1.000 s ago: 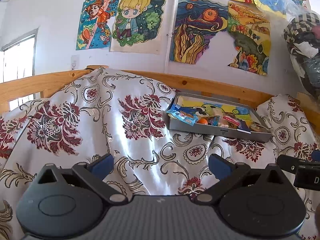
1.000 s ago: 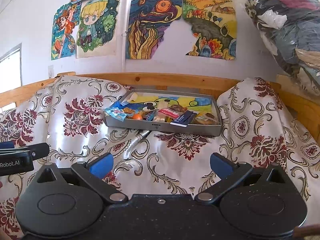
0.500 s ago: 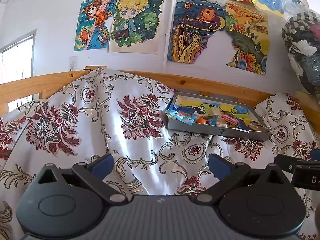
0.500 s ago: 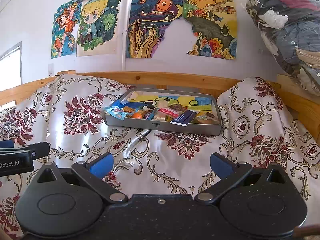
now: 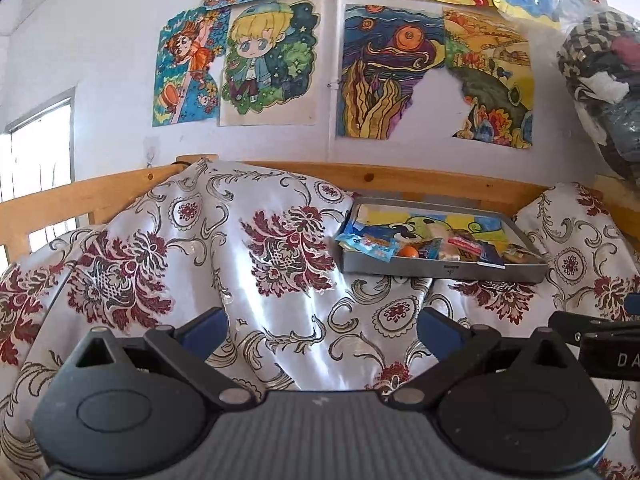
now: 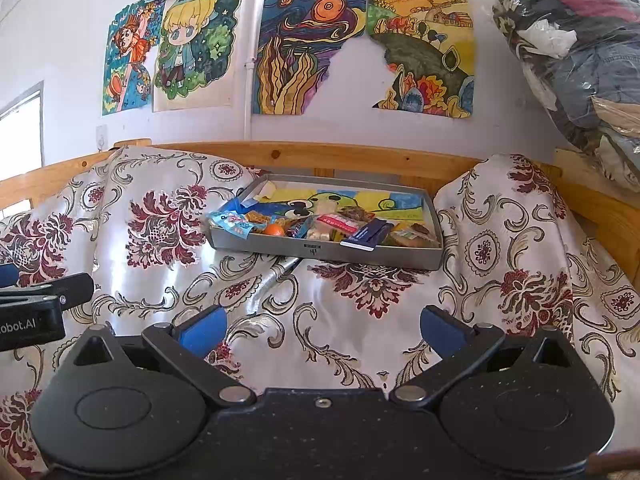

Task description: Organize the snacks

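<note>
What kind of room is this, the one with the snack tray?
Probably a child's bedroom. Hand-coloured cartoon drawings are stuck on the white wall, a wooden bed rail runs behind a floral satin cover, and a clear bag of clothes sits at the right. The grey snack tray rests on the cover.

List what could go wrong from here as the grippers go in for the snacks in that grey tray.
1. The grey tray sits on rumpled, glossy cloth over an uneven surface; a push could tilt or slide it.
2. The light blue packet overhangs the tray's left rim and could be knocked out.
3. The snacks are piled tightly near the small orange ball; the open right gripper may catch two wrappers at once. The left gripper is also open and empty.
</note>
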Demonstrator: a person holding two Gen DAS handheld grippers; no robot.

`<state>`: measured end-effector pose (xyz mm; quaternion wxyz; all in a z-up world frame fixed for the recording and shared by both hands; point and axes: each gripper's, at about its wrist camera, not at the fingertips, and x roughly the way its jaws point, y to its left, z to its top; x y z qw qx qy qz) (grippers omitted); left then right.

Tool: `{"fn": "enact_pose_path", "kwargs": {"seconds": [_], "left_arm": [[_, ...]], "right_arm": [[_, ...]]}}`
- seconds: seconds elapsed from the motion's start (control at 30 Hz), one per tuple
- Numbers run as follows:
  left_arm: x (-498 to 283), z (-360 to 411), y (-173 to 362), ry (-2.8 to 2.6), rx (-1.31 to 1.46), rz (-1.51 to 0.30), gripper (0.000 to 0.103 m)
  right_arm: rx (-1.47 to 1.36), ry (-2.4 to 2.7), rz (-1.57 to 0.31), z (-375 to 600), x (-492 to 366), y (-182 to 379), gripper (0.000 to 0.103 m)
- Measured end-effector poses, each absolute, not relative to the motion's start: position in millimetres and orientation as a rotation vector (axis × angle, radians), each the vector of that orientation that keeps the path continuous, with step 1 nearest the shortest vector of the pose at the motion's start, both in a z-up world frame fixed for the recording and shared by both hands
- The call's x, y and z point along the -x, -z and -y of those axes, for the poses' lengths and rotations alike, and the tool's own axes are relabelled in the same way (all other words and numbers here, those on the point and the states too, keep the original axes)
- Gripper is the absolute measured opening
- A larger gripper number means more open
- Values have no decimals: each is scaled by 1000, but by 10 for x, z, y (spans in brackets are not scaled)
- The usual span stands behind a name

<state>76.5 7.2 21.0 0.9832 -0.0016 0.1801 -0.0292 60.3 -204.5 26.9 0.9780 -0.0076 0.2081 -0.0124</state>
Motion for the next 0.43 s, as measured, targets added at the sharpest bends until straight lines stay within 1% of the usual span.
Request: {"fn": "enact_pose_path", "kwargs": {"seconds": [0.43], "left_arm": [[-768, -85, -195, 60, -16, -357, 103]], "right_arm": [[16, 25, -421, 2043, -606, -277, 102]]}}
